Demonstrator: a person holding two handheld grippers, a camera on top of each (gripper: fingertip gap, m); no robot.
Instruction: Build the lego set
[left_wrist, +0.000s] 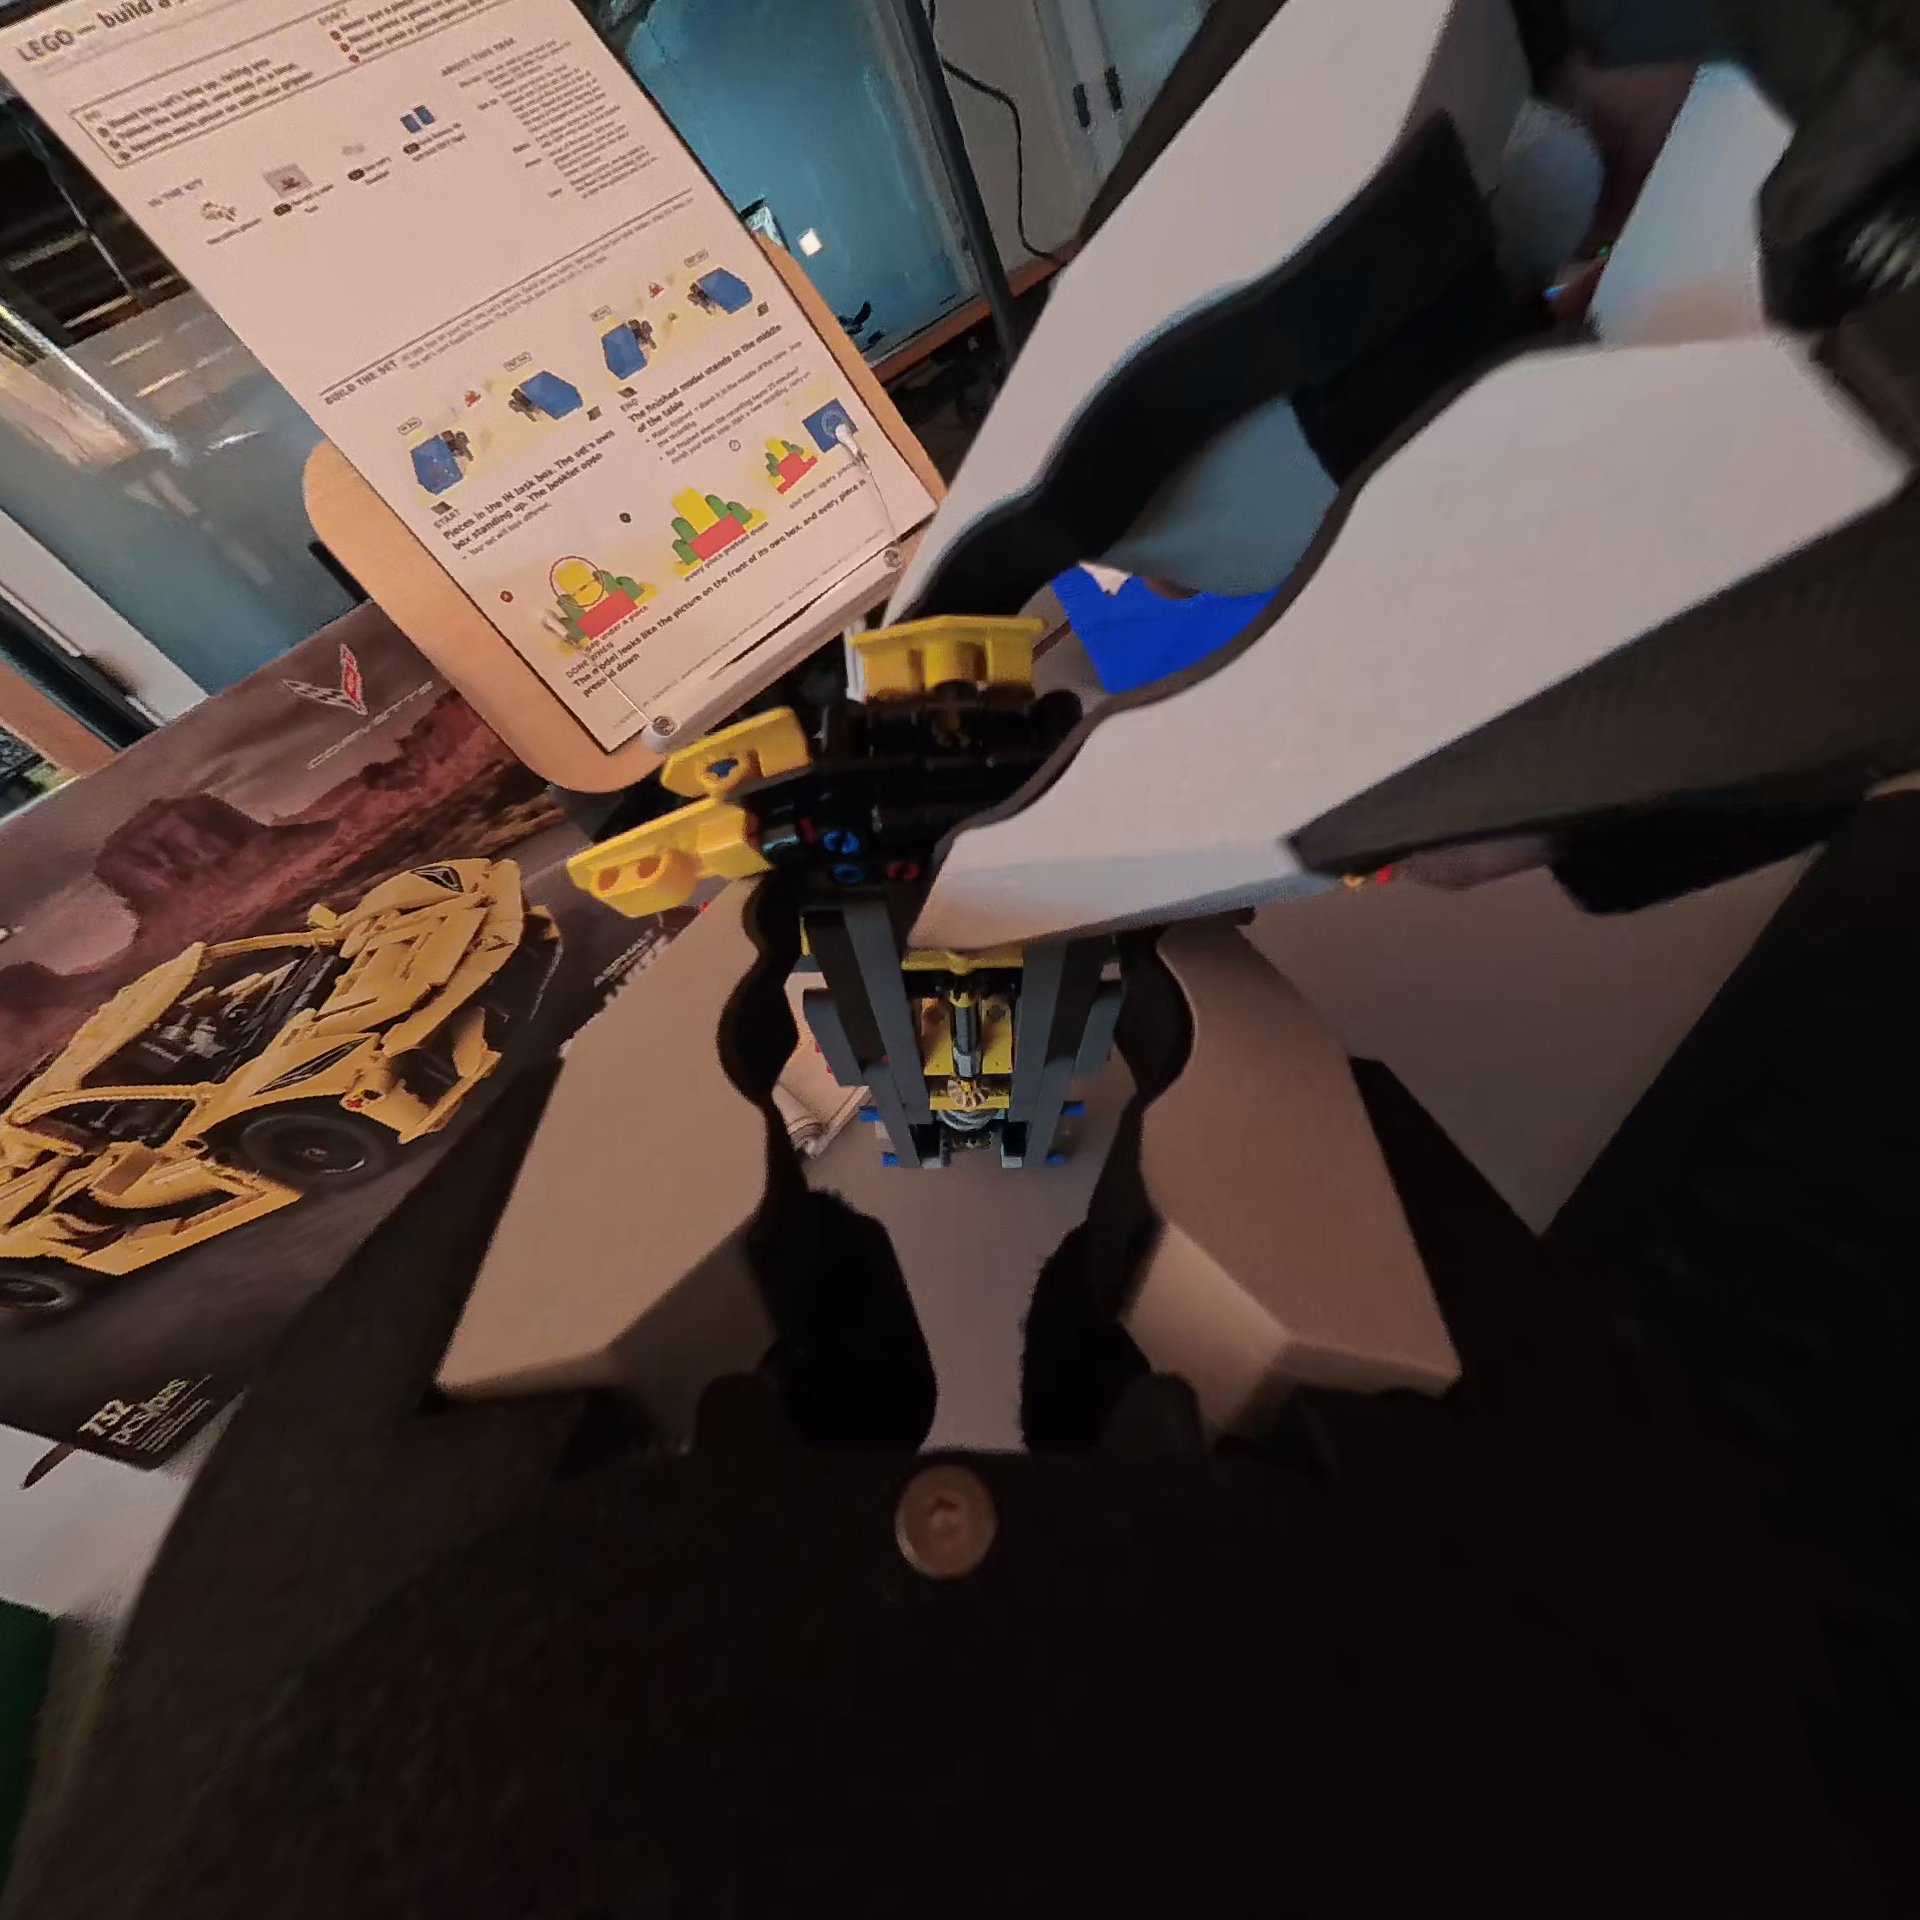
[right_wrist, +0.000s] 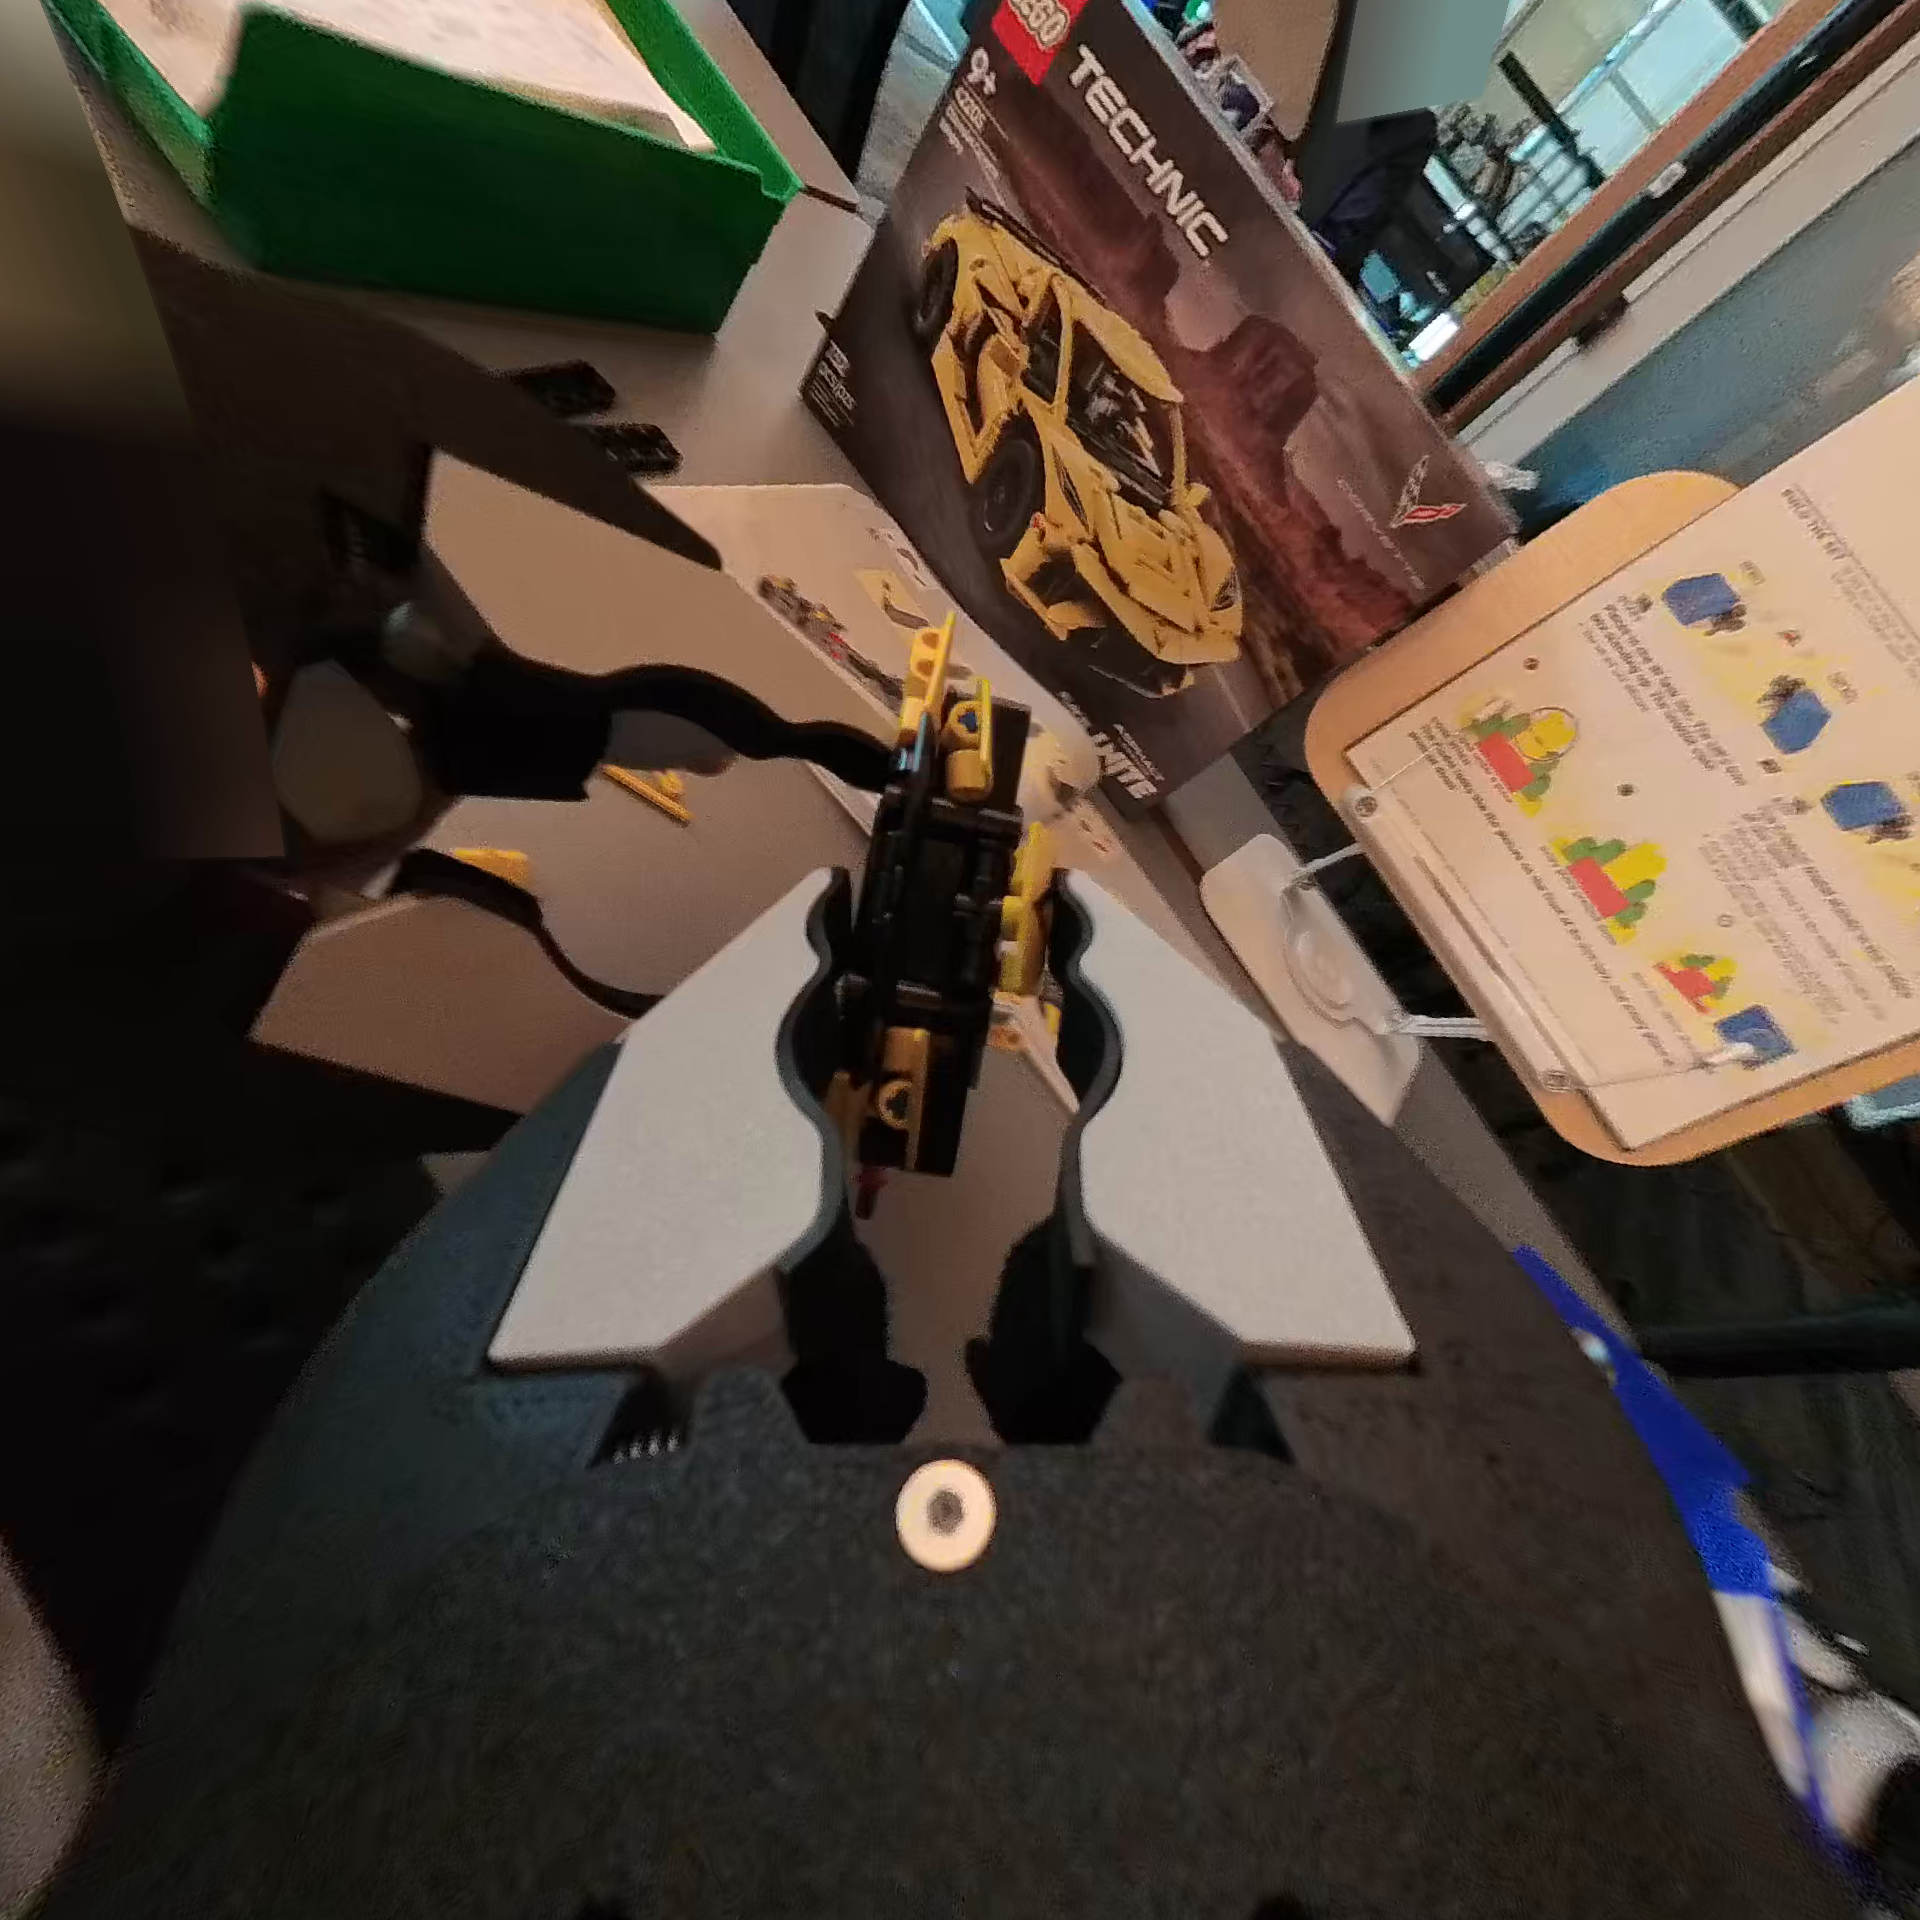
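One LEGO car box (right_wrist: 1164, 416) stands on the white table (right_wrist: 727, 416), right behind the work. One instruction sheet (left_wrist: 457, 312) on a wooden board leans beside it. One green bin (right_wrist: 468, 177) sits far back, and two black pieces (right_wrist: 592, 410) lie near it. The open booklet (right_wrist: 831, 561) lies flat. The half-built black and yellow model (right_wrist: 935, 935) is up in the air. The right gripper (right_wrist: 940, 997) pinches its lower part. The left gripper (left_wrist: 956, 1049) pinches the model too, and the right gripper's big grey fingers (left_wrist: 1403, 644) hide part of it.
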